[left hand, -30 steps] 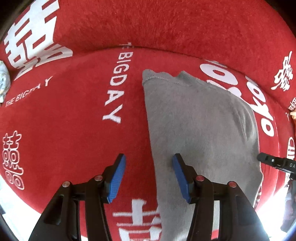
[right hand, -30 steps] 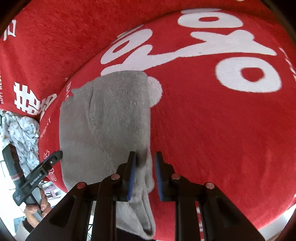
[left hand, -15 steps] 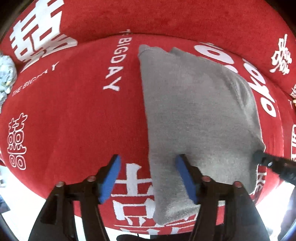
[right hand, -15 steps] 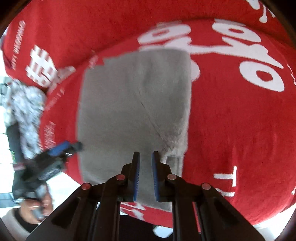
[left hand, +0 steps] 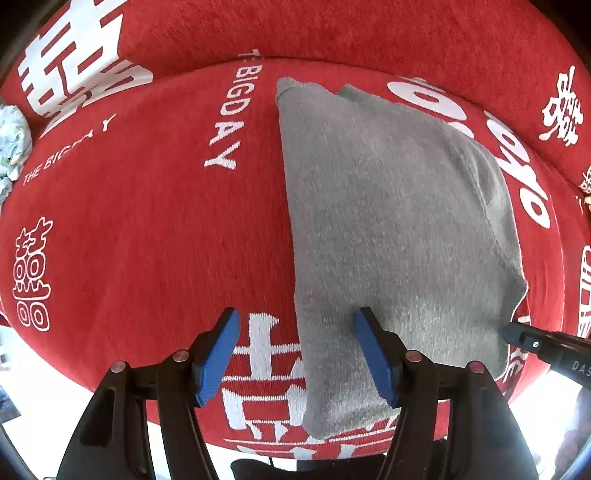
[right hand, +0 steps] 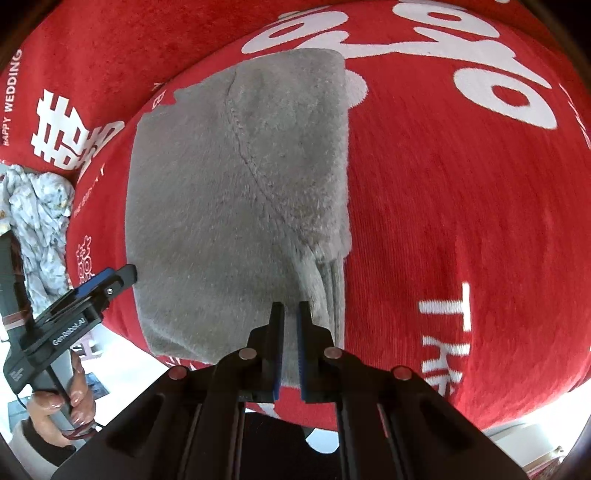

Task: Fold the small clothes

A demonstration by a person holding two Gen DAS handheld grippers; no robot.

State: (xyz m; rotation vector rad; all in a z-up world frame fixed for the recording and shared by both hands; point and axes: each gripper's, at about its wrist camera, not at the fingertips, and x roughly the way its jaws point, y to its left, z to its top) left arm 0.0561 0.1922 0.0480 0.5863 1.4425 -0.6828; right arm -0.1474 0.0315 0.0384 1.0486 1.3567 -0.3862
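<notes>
A folded grey fleece garment (left hand: 388, 221) (right hand: 240, 184) lies flat on a red cushion (left hand: 147, 229) (right hand: 461, 221) printed with white lettering. Its near end hangs slightly over the cushion's front edge. My left gripper (left hand: 297, 317) points straight down and is open, straddling the garment's left near edge: one blue pad is over the red cover, the other over grey cloth. In the right wrist view the left gripper (right hand: 122, 277) sits at the garment's left near corner. My right gripper (right hand: 291, 310) (left hand: 517, 334) is shut at the garment's right near corner, with grey cloth showing between its pads.
A crumpled pale patterned cloth (right hand: 37, 221) (left hand: 11, 144) lies at the cushion's left end. The red backrest (left hand: 332, 33) rises behind the seat. A person's hand (right hand: 55, 406) holds the left gripper's handle. Bright floor shows below the cushion's front edge.
The left gripper drew back to the cushion's front edge and its jaws widened. The right gripper slid left onto the garment's near right corner and its jaws came together.
</notes>
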